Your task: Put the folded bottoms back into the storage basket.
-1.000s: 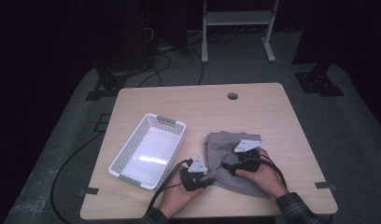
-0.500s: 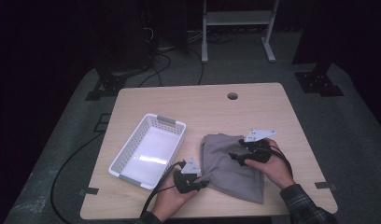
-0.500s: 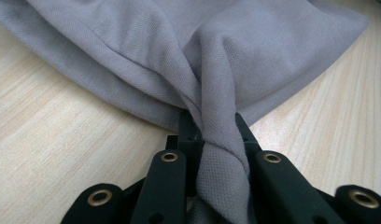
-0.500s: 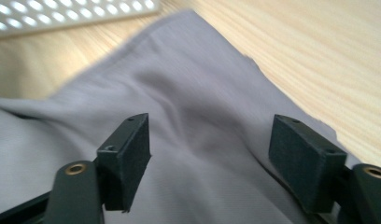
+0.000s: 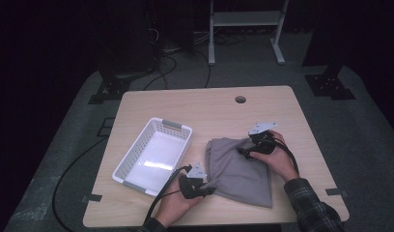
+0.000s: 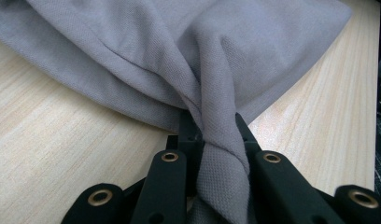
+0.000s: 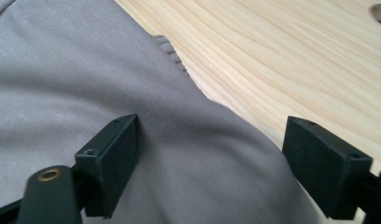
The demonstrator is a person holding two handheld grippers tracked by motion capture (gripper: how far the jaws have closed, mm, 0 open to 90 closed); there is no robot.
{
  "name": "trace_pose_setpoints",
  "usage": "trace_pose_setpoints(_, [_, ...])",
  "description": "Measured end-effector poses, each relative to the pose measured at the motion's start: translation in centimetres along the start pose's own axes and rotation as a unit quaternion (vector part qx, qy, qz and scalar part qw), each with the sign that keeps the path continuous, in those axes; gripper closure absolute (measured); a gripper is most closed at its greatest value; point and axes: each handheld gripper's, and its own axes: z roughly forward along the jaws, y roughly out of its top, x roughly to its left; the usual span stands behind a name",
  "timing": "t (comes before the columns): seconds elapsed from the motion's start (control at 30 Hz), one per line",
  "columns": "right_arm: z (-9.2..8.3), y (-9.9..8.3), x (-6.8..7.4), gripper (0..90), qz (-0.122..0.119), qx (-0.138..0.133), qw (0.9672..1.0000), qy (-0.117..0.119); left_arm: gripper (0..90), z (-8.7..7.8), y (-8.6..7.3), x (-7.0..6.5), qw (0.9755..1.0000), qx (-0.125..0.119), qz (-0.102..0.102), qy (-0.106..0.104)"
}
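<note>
**Now fold the grey cloth without losing the pinned corner**

Currently the grey cloth (image 5: 241,169) lies lower right of centre in the high view, flat on the surface (image 5: 204,106) and just right of the white basket (image 5: 154,155). The left tool (image 5: 207,189) is clenched on the cloth's near-left corner; in the left gripper view a twisted rope of fabric (image 6: 216,154) runs between its jaws. The right tool (image 5: 244,152) sits at the cloth's far edge with its jaws released. They have just been opening, and in the right gripper view they straddle a raised hump of fabric (image 7: 212,154) without pressing it.

To do this step well, I judge the right tool should close low on that hump, taking both layers near the hem (image 7: 172,53), while the left tool keeps its corner taut so the fold line stays straight. Lifting gently would avoid dragging the whole piece.

For room, bare wood spreads toward the top of the high view up to the cable hole (image 5: 240,99). The cloth's lower right corner lies near the surface's bottom edge, so any pull should go away from it. The basket crowds the left side.
</note>
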Motion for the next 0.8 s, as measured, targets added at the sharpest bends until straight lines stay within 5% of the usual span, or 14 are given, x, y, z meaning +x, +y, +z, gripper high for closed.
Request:
trace_pose_setpoints(0.2, [1.1,-0.4,-0.9,15.0,0.016,-0.005,0.9991,0.038,79.5,0.0,0.0,0.1,1.0,0.003,0.002,-0.002])
trace_pose_setpoints(0.53, [1.3,-0.9,-0.9,17.0,0.037,-0.002,0.9984,0.043,79.5,-0.1,0.0,0.1,1.0,0.004,0.002,-0.001])
trace_pose_setpoints(0.6, [1.0,-1.1,-0.6,30.4,0.032,-0.01,0.9981,0.052,79.5,-0.1,0.0,0.1,1.0,0.004,0.003,0.0])
trace_pose_setpoints(0.8, [0.7,-1.2,-0.1,49.4,0.042,-0.014,0.9971,0.062,79.5,0.0,0.0,0.0,1.0,0.002,-0.001,0.0])
